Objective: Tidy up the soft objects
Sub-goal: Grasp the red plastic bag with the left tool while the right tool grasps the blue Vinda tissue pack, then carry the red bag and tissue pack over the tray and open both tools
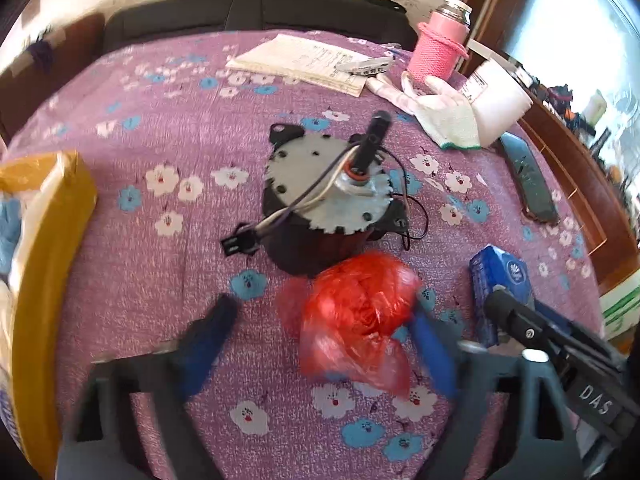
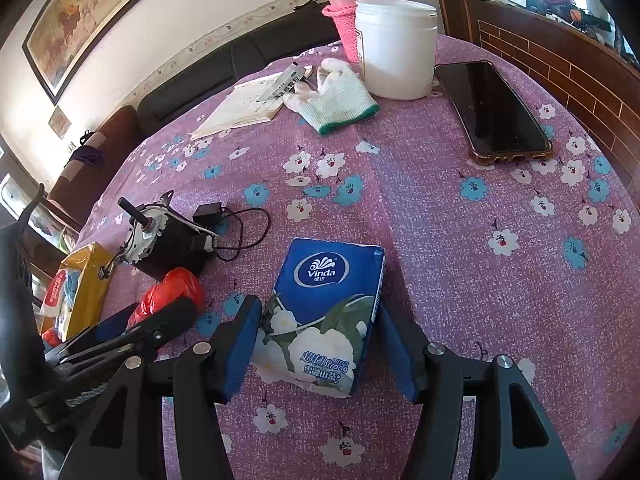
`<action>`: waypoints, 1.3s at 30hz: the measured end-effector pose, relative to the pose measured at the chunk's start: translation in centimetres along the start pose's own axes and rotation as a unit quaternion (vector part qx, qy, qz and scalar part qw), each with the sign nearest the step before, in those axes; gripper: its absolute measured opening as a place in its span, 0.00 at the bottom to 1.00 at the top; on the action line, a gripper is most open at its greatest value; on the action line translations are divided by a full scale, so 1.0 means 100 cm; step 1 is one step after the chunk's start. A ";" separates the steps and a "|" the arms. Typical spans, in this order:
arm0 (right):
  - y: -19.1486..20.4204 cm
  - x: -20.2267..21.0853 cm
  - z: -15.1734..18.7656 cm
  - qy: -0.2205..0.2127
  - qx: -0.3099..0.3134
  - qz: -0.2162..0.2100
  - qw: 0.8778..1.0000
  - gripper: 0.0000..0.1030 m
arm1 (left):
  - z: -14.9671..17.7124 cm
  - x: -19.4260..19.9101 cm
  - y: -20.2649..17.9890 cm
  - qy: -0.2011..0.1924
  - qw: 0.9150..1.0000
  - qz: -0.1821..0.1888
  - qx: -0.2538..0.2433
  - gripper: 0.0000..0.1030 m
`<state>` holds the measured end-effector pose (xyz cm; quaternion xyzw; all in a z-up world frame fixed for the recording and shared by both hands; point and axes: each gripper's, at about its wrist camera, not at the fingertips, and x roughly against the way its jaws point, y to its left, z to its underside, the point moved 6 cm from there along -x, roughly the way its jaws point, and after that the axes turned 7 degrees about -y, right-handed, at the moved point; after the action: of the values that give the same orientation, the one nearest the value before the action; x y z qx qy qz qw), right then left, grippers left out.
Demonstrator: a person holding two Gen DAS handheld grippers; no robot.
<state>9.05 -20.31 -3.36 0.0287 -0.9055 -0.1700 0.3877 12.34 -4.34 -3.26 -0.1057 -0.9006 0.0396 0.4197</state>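
Right gripper [image 2: 320,344] open astride "Vinda" tissue pack [image 2: 320,316]. Left gripper [image 1: 324,328] open, red bag [image 1: 352,316] between fingers; motor [image 1: 320,196] just ahead.

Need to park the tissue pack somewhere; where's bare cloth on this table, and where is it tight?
Widest free patch: between the tissue pack, the phone and the glove. Another lies between the yellow bag, the motor and the papers. Crowded: the far corner around the white tub and pink bottle, and the red plastic bag against the motor.
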 end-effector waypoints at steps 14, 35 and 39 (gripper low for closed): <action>-0.002 0.002 0.000 -0.020 0.003 0.019 1.000 0.56 | 0.027 0.091 0.021 -0.048 0.998 0.047 0.018 0.37; 0.058 0.076 0.015 -0.079 0.046 -0.031 0.995 0.55 | 0.102 0.248 0.230 -0.151 0.974 -0.044 0.164 0.37; 0.103 0.101 0.028 -0.084 0.087 -0.073 0.990 0.55 | 0.112 0.248 0.239 -0.152 0.972 -0.037 0.177 0.37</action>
<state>0.81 -11.72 5.21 0.1144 -0.9416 -0.1206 0.2928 -8.00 24.74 4.22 0.0113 -0.9358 0.1982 0.2914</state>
